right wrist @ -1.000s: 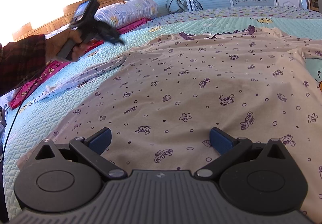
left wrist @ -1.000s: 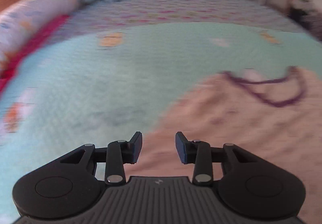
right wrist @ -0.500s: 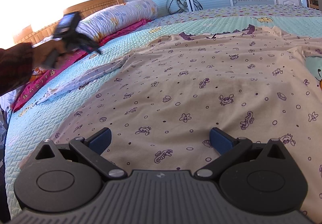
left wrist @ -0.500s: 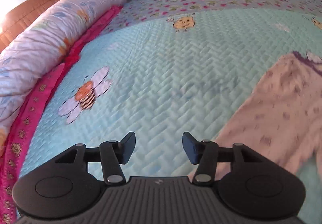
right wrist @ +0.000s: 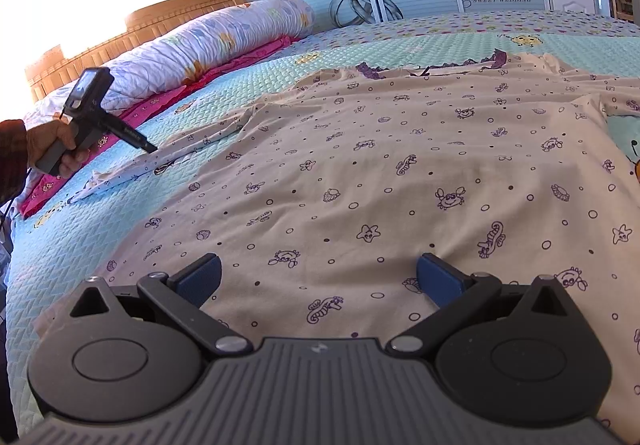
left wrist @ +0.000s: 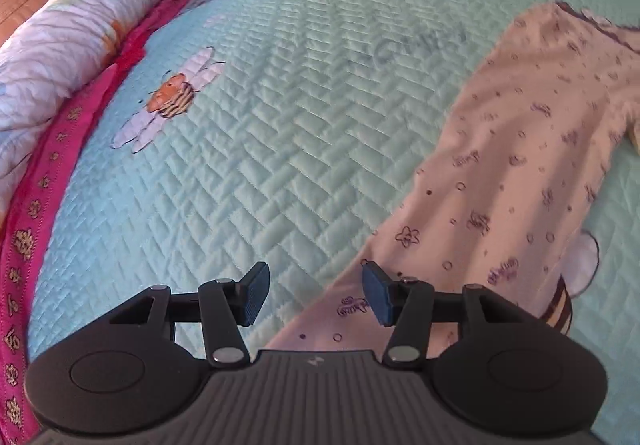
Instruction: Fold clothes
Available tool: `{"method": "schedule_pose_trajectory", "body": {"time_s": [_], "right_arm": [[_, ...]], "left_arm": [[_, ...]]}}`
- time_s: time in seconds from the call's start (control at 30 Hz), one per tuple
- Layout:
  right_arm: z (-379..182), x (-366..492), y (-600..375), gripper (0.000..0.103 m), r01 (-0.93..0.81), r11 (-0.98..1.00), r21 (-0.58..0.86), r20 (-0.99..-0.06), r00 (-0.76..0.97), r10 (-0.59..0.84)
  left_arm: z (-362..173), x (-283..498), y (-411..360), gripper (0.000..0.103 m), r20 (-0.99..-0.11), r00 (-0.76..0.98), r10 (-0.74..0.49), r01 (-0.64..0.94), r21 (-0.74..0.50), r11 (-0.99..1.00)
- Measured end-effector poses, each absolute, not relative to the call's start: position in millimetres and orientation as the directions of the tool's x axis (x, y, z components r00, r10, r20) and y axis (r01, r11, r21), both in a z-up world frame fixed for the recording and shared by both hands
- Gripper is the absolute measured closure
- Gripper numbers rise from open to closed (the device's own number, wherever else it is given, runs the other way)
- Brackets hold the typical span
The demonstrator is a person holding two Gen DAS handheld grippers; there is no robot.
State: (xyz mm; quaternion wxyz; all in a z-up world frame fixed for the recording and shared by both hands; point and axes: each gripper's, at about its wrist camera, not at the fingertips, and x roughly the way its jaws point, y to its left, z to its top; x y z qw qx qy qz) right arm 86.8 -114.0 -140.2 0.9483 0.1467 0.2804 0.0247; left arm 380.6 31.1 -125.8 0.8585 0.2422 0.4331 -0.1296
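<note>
Cream cotton with little purple crabs, seahorses and starfish printed all over it, that's the shirt (right wrist: 400,173) we're folding. It lies spread flat on the quilted mint-blue bedspread (left wrist: 260,117), purple-trimmed neckline at the far end from the right wrist camera, and one long sleeve (left wrist: 500,181) stretched out toward the side of the bed with the pillows.

Our left gripper (left wrist: 315,297) is tilted down over that sleeve near its cuff end. Its jaws have just been opening and now stand partly apart, with the sleeve's edge running under the gap between them, cloth beneath the right-side pad and bare bedspread beneath the left-side one. Nothing is pinched. From the right wrist camera we can see that same gripper (right wrist: 144,143) in the person's hand (right wrist: 54,149), a dark plaid sleeve cuff just behind it, tip down right at the shirt sleeve; we can't tell if it actually touches the fabric.

Our right gripper (right wrist: 318,277) sits low over the hem end of the shirt, jaws spread wide, blue pads well apart with flat fabric underneath, gripping nothing.

Off to the side there's a long floral bolster pillow (right wrist: 208,45) on a pink sheet (left wrist: 44,181), up against a wooden headboard (right wrist: 132,29).
</note>
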Motion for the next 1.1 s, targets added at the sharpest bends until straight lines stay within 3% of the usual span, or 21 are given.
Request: {"method": "schedule_pose_trajectory", "body": {"time_s": [0.37,0.47,0.63,0.8,0.9,1.03,1.1], "right_arm": [[-140,87,-114,0.000,0.036,0.958,0.284,-0.529,0.840,0.125],[-140,86,-114,0.000,0.036,0.959,0.283,-0.529,0.839,0.124],[-140,86,-115,0.000,0.037,0.959,0.280,-0.530,0.839,0.123],[-140,86,-115,0.000,0.037,0.960,0.278,-0.531,0.839,0.122],[-140,85,-115,0.000,0.037,0.960,0.277,-0.531,0.839,0.121],[-140,85,-116,0.000,0.037,0.961,0.275,-0.532,0.838,0.120],[-140,85,-116,0.000,0.037,0.961,0.275,-0.532,0.838,0.120]], "left_arm": [[-130,375,38,0.051,-0.842,0.532,-0.092,0.482,0.212,0.850],[-130,377,36,0.064,-0.854,0.509,-0.111,0.491,0.182,0.852],[-132,368,14,0.099,-0.858,0.505,-0.093,0.561,0.245,0.791],[-133,362,3,0.100,-0.814,0.581,0.018,0.526,0.392,0.755],[-131,370,14,0.100,-0.800,0.596,0.067,0.467,0.413,0.782],[-130,378,30,0.086,-0.790,0.603,0.110,0.389,0.412,0.824],[-124,379,37,0.084,-0.783,0.609,0.123,0.349,0.405,0.845]]}}
